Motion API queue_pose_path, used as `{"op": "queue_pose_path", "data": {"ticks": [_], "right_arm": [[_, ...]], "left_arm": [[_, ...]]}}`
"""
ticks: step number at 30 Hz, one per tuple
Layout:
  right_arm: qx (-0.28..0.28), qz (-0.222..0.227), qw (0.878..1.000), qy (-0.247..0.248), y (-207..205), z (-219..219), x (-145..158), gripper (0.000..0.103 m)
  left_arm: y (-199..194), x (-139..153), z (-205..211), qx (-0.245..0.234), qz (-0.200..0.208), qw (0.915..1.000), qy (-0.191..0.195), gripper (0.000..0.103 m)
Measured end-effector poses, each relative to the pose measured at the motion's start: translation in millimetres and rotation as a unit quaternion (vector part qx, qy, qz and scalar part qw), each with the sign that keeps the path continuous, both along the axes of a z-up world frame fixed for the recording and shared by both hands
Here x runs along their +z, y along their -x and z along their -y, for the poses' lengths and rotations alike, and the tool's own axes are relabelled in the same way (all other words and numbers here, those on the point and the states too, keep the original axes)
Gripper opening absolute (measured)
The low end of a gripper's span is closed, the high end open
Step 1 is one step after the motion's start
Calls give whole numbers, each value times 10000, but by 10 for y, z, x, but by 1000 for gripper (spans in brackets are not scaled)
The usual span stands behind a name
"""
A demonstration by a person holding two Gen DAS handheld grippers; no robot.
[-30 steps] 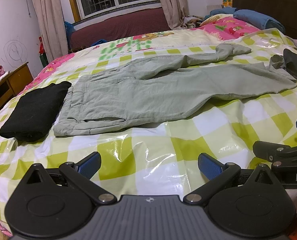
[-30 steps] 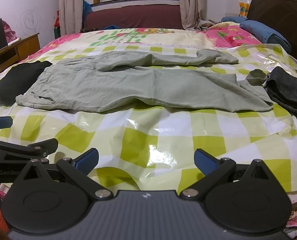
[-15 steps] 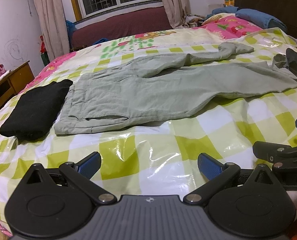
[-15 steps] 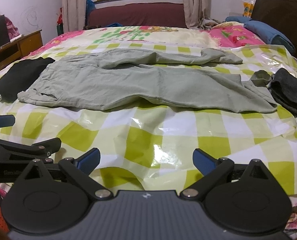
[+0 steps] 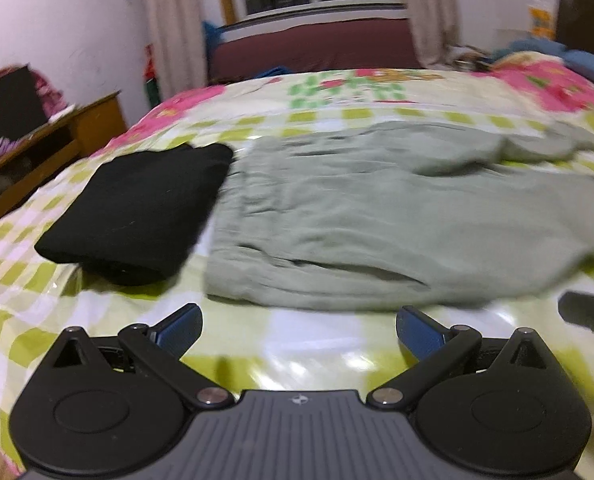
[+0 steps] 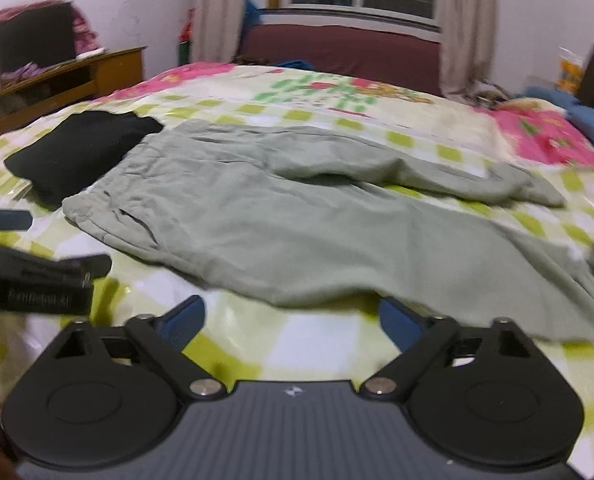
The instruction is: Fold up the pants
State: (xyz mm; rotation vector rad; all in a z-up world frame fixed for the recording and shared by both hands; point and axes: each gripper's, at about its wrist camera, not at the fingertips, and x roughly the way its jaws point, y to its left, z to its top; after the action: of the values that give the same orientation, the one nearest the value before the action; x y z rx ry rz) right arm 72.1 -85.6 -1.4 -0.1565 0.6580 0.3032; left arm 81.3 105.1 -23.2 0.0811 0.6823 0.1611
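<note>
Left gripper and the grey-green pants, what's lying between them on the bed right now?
Nothing but bare checked plastic sheet, as the left wrist view shows. The open left gripper stands just short of the grey-green pants near their waistband end.

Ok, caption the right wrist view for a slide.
Open right gripper nears the green pants spread on the checked bedcover, beside a folded black garment.

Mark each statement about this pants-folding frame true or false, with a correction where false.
1. The green pants lie spread flat on the bed cover. True.
2. The right gripper is clamped on the pants. False: open, nothing between its fingers.
3. A folded black garment lies beside the waistband. True.
4. The left gripper holds the black garment. False: it is open and holds nothing.
</note>
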Motion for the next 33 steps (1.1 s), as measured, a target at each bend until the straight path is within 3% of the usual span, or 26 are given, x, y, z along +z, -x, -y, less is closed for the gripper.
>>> {"op": "queue_pose_path", "data": {"ticks": [7, 9, 11, 14, 16, 19, 27, 29, 33], "right_arm": [[1071, -3, 9936, 361, -408, -523, -161, 77], [1350, -23, 9894, 525, -474, -670, -232, 62], [1494, -272, 9867, 574, -573, -792, -327, 35], [1571, -435, 9853, 515, -637, -898, -391, 20], [1605, -446, 9844, 565, -626, -963, -386, 17], [1770, -525, 9820, 396, -563, -1028, -343, 15], [1906, -587, 9799, -57, -413, -1291, -277, 20], [1762, -718, 9810, -371, -430, -1141, -200, 30], [1012, -663, 9903, -688, -351, -425, -25, 35]], "left_arm": [[-392, -186, -257, 61, -59, 9999, -94, 103], [-444, -245, -301, -97, -123, 9998, -93, 96], [-452, -271, -337, -199, -160, 9996, -70, 81], [-422, -264, -389, -204, -155, 9996, -131, 62], [-374, -228, -470, -172, -155, 9997, -65, 59], [-278, -193, -605, -28, -149, 9999, -68, 59], [-94, -133, -674, 257, -290, 9975, -591, 60], [-43, -106, -649, 283, -269, 9966, -719, 60], [111, 9, -475, 82, -116, 9972, -729, 60]]}}
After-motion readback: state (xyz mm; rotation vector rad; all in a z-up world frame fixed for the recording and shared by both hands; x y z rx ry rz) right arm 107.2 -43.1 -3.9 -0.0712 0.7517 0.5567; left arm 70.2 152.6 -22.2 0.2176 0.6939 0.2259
